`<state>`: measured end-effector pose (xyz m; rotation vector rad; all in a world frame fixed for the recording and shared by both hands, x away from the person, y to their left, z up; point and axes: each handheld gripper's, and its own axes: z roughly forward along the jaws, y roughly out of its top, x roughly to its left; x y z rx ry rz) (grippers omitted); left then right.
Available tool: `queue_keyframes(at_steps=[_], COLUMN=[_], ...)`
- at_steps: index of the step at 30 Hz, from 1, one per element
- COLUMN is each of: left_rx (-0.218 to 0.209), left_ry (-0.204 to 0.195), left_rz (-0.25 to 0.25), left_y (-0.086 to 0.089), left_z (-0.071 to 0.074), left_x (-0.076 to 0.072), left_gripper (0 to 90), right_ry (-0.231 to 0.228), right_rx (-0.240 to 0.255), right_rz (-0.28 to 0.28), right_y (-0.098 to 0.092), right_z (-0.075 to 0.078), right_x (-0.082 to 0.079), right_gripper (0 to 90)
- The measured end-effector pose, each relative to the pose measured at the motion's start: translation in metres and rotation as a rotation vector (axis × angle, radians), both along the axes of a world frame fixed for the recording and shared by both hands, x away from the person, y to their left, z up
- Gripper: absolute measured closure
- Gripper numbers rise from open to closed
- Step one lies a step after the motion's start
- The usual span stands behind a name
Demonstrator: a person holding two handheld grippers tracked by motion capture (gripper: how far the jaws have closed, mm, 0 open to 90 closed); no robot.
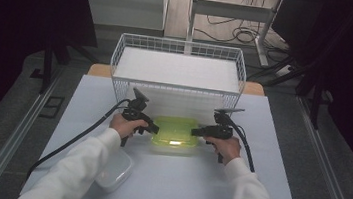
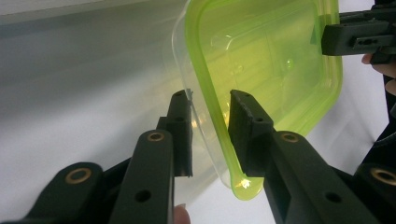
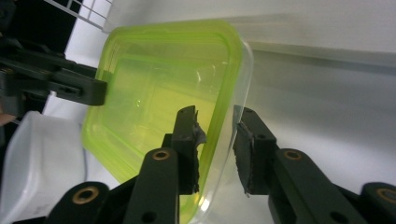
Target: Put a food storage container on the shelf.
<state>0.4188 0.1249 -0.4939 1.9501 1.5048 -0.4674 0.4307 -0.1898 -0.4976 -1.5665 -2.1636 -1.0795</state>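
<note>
Both grippers are on the box now, one at each short end. Left gripper (image 1: pixel 150 128) comes in from the left and right gripper (image 1: pixel 195 131) from the right, each straddling the rim of the clear plastic food container with the translucent lime-green lid (image 1: pixel 176 132), which sits at mid-table just near of the white wire basket (image 1: pixel 178 67). Its long axis runs left to right, straight along the line between the two tools, so each hand has the end on its own side and neither needs to reach across.

In the left gripper view the jaws bracket the green rim (image 2: pixel 212 100) and the clear wall below it, one pad at the wall, the other close against the lid edge; in the right gripper view it's the mirror picture, with a sliver of gap on the outer pad. Narrowed around the rim, then, but a firm pinch I cannot tell on either side.

Lid looks glossy, slightly flexible, rounded at the corners, with a raised lip; slippery stuff, I'd judge, so an even squeeze at both ends matters. A frosted white plastic tub (image 1: pixel 115 169) waits at the near left, beside the left sleeve, on the matte pale table (image 1: pixel 265 190).
</note>
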Motion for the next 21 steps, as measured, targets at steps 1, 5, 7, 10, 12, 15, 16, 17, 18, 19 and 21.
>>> queue_keyframes(at_steps=[1, 5, 7, 10, 12, 15, 16, 17, 18, 19, 21], left_rx=[0.02, 0.006, -0.002, -0.008, -0.014, -0.013, -0.014, -0.014, -0.014, -0.013, -0.016], left_ry=[-0.005, -0.01, -0.032, -0.042, -0.058, -0.087, -0.104, -0.119, -0.119, -0.16, -0.188], left_rz=[-0.038, -0.005, -0.019, -0.006, 0.001, -0.007, -0.007, -0.012, -0.012, -0.032, -0.027], left_y=[0.004, 0.004, 0.006, 0.007, 0.007, 0.008, 0.007, 0.007, 0.007, 0.008, 0.008], left_z=[0.001, 0.006, 0.009, 0.015, 0.016, 0.02, 0.021, 0.023, 0.023, 0.027, 0.033], left_x=[0.001, -0.002, -0.002, -0.004, -0.006, -0.009, -0.01, -0.012, -0.012, -0.015, -0.019], left_gripper=[71.6, 75.2, 76.9, 78.2, 78.3, 78.4, 78.5, 78.6, 78.5, 78.5, 78.5], right_ry=[0.002, -0.008, -0.009, -0.02, -0.028, -0.046, -0.054, -0.061, -0.061, -0.081, -0.101], right_rx=[0.003, 0.017, 0.021, 0.02, 0.027, 0.028, 0.031, 0.035, 0.035, 0.036, 0.043], right_rz=[0.002, -0.012, -0.015, -0.005, -0.01, -0.006, -0.005, -0.005, -0.005, -0.001, 0.002], right_y=[0.0, -0.001, -0.001, -0.002, -0.001, -0.002, -0.002, -0.003, -0.003, -0.004, -0.005], right_z=[0.0, 0.004, 0.006, 0.008, 0.011, 0.015, 0.016, 0.018, 0.018, 0.022, 0.027], right_x=[0.0, -0.001, -0.003, -0.004, -0.006, -0.008, -0.008, -0.009, -0.009, -0.011, -0.013], right_gripper=[72.5, 76.3, 77.8, 78.2, 78.4, 78.5, 78.6, 78.7, 78.7, 78.8, 78.8])
